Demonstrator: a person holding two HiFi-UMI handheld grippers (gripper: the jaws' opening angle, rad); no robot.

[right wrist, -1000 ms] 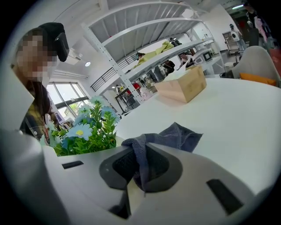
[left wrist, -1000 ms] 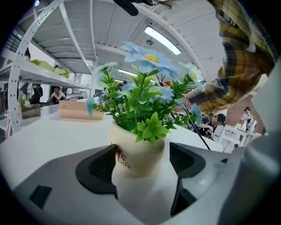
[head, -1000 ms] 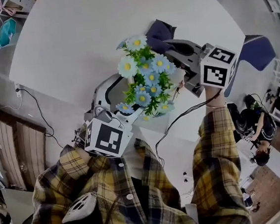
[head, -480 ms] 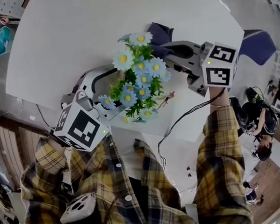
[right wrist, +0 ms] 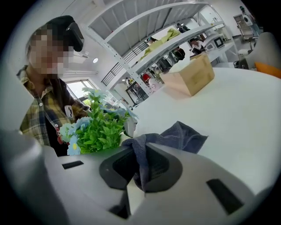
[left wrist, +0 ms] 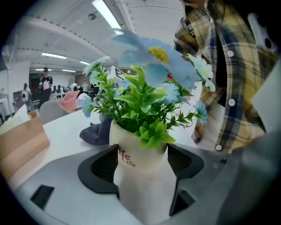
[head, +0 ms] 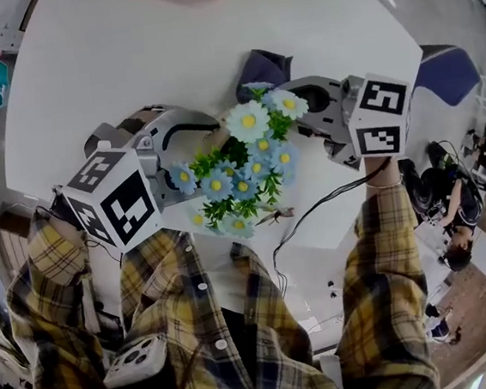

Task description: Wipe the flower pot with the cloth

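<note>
A white flower pot [left wrist: 141, 176] with green leaves and blue daisies [head: 244, 159] sits between the jaws of my left gripper [left wrist: 145, 154]. The jaws have just been closing, and both pads now press on the pot's sides. In the head view the flowers hide the pot, with the left gripper [head: 204, 154] at their left. My right gripper [right wrist: 138, 165] is shut on a fold of the dark blue-grey cloth [right wrist: 184, 134]. The rest of the cloth [head: 262, 65] trails onto the white table [head: 125, 55] just beyond the flowers. The right gripper [head: 303, 109] stands close to the right of the bouquet.
A wooden box [right wrist: 189, 79] stands farther back on the table. A black cable [head: 313, 208] hangs off the table's near edge. A blue chair [head: 447, 81] is at the right, and a person [head: 448, 211] sits on the floor beyond it.
My left gripper has swung left and rolled, with the pot in it, so the flowers now lean toward the right gripper. The right gripper has hardly moved.
</note>
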